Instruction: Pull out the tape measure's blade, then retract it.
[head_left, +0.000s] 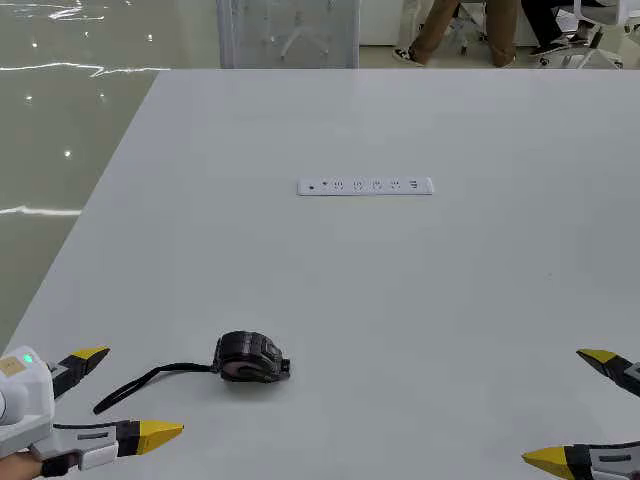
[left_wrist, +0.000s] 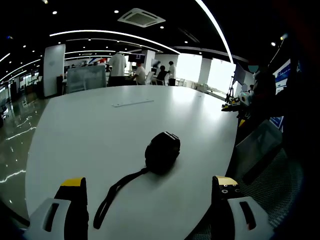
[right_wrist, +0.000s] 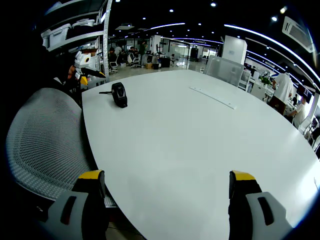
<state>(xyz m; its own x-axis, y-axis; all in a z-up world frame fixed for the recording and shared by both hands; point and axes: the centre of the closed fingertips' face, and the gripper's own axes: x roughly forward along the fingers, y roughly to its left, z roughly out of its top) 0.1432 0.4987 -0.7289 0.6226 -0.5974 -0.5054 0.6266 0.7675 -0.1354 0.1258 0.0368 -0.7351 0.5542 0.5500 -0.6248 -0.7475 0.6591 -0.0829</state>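
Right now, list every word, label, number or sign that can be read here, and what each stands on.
None can be read.
Black round-cased tape measure: no legible label; too small.
Long white plastic power strip: socket markings too small to read.
Blue panel in the left gripper view's background: markings blurred.

Open-plan office. A large white table (head_left: 400, 300) carries a socket strip (head_left: 365, 186) at centre, with a wheeled chair (head_left: 598, 30) at upper right. Left gripper view: ceiling air-conditioning unit (left_wrist: 141, 17) at top, people (left_wrist: 118, 65) at desks behind the table.
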